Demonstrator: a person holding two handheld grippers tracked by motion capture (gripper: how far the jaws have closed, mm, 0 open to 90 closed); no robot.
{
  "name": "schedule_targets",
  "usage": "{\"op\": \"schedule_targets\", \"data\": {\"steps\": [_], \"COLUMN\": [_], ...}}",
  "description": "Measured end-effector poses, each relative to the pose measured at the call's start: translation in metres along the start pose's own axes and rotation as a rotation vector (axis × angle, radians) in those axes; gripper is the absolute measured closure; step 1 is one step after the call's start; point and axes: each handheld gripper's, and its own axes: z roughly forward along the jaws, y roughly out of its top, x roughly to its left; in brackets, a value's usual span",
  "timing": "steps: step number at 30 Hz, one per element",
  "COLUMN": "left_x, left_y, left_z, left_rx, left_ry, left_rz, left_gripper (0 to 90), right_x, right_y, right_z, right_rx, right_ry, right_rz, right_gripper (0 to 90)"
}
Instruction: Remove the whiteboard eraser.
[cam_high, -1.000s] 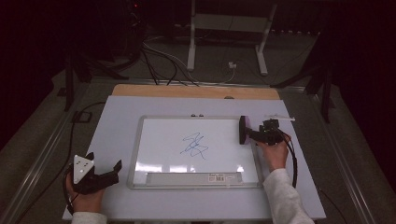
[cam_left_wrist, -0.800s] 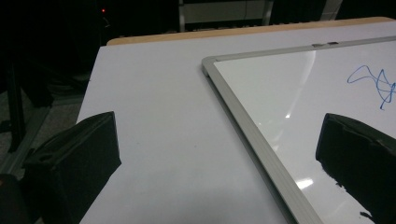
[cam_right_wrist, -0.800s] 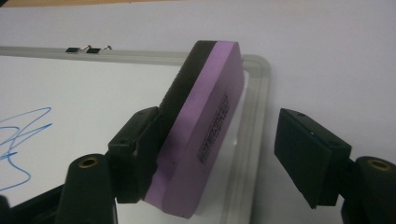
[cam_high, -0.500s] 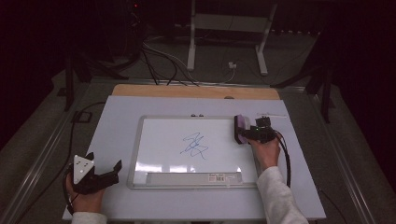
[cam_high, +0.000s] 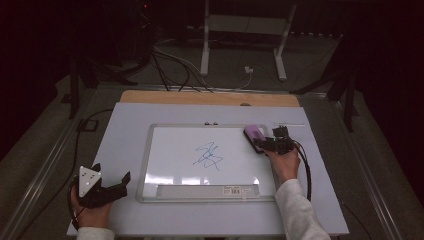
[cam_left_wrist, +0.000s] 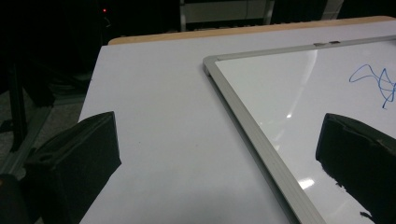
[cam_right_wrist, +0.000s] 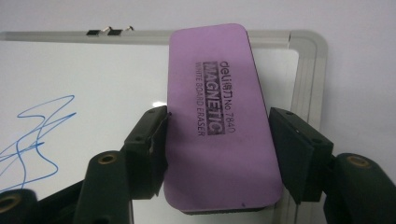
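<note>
Gripping the eraser (cam_right_wrist: 219, 121) across its width, the right gripper (cam_right_wrist: 219, 135) has just been closing its jaws, and the purple block now sits squarely between them: the left jaw lies against the eraser's left edge, while at the right jaw I cannot tell whether the pad touches or a sliver of gap is left. The eraser's long axis runs away from the gripper, its far end reaching over the top rail of the whiteboard (cam_right_wrist: 84, 70) near the upper right corner, and its printed face is up. From the high view, the eraser (cam_high: 254, 135) lies at the board's upper right corner, with the right gripper (cam_high: 265, 144) behind it and the person's right hand (cam_high: 284, 162) resting at the board's right edge. The blue scribble (cam_high: 207, 155) sits near the middle of the whiteboard (cam_high: 170, 150), well apart from the eraser. The left gripper (cam_high: 116, 186) rests on the table (cam_high: 125, 120) just beside the board's lower left corner, held in the left hand (cam_high: 90, 215); its jaws stand wide with nothing between them, one over the table (cam_left_wrist: 154, 116) and the other over the whiteboard (cam_left_wrist: 280, 88).
</note>
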Motion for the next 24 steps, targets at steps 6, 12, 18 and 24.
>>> {"op": "schedule_targets", "data": {"steps": [6,12,18,24], "left_x": [0.0,0.0,0.0,0.0], "left_y": [0.0,0.0,0.0,0.0], "left_z": [0.0,0.0,0.0,0.0], "left_rx": [0.002,0.002,0.002,0.004], "left_ry": [0.0,0.001,0.0,0.0], "left_rz": [0.002,0.002,0.002,0.005], "left_gripper": [0.6,0.6,0.6,0.6], "right_x": [0.002,0.008,0.015,0.023], "right_y": [0.001,0.001,0.001,0.001], "right_z": [-0.005,-0.007,-0.01,-0.014], "right_rx": [-0.014,-0.025,-0.045,-0.056], "right_ry": [-0.002,0.01,0.023,0.032], "right_rz": [-0.026,-0.048,-0.071,-0.098], "right_gripper": [41.0,41.0,41.1,41.1]}}
